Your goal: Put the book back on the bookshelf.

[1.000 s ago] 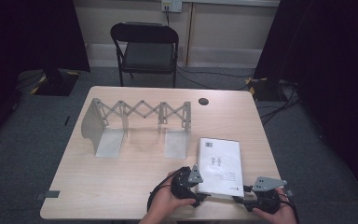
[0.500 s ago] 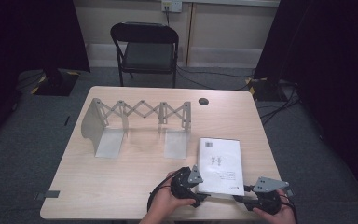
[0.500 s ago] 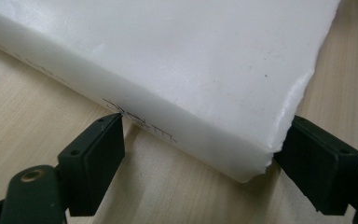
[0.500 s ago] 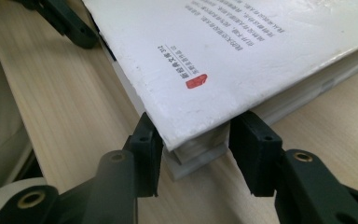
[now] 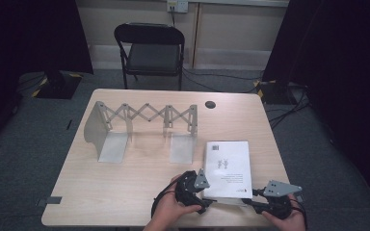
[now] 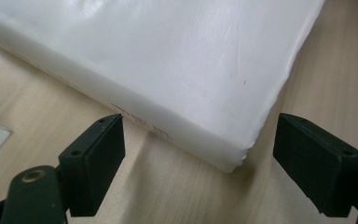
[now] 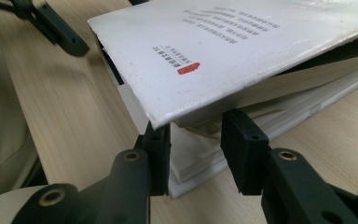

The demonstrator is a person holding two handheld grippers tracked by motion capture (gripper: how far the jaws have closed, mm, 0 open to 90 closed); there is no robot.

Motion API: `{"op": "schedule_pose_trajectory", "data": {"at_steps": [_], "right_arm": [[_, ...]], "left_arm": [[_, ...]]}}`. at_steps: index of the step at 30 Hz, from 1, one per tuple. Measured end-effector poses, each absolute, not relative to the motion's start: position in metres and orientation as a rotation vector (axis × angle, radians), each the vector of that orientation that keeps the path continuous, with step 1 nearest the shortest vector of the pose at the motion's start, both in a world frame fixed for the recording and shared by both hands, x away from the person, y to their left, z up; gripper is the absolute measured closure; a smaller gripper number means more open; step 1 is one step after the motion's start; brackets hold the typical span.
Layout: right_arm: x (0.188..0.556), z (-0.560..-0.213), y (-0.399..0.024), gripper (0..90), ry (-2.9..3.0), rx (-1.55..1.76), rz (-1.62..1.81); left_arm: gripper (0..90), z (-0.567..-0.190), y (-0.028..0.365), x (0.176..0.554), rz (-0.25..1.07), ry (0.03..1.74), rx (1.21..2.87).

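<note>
A white book (image 5: 227, 166) lies flat on the table's near right part. My left gripper (image 5: 208, 199) points at its near left corner. In the left gripper view its jaws (image 6: 198, 158) stand wide open, one on each side of the book's corner (image 6: 168, 60), clear of it. My right gripper (image 5: 248, 202) is at the book's near edge. In the right gripper view the cover (image 7: 242, 42) is lifted above the jaws (image 7: 196, 149). They have just been closing, and both pads now touch the stack of pages (image 7: 196, 140) between them.
A grey metal expanding bookend rack (image 5: 144, 120) stands open at the table's middle left. A black round cap (image 5: 210, 104) sits in the wooden table (image 5: 120, 197) at the back. A black folding chair (image 5: 149, 48) stands behind the table. Cables lie on the floor at the right.
</note>
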State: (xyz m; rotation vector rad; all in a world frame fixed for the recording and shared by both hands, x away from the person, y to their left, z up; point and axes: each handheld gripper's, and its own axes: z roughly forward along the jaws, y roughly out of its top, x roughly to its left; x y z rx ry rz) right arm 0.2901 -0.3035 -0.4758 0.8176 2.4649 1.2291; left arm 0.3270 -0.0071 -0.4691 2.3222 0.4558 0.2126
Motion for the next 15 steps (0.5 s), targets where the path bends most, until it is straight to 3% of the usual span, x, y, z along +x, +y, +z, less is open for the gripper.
{"op": "schedule_pose_trajectory", "data": {"at_steps": [9, 15], "right_arm": [[0.291, -0.474, -0.303, 63.9, 2.463, 0.828, 1.237], [0.292, -0.472, -0.304, 63.8, 2.465, 0.825, 1.253]], "left_arm": [[15.5, -0.455, -0.045, 0.323, 0.329, 0.302, 2.398], [13.6, -0.453, -0.062, 0.328, 0.355, 0.321, 2.379]]}}
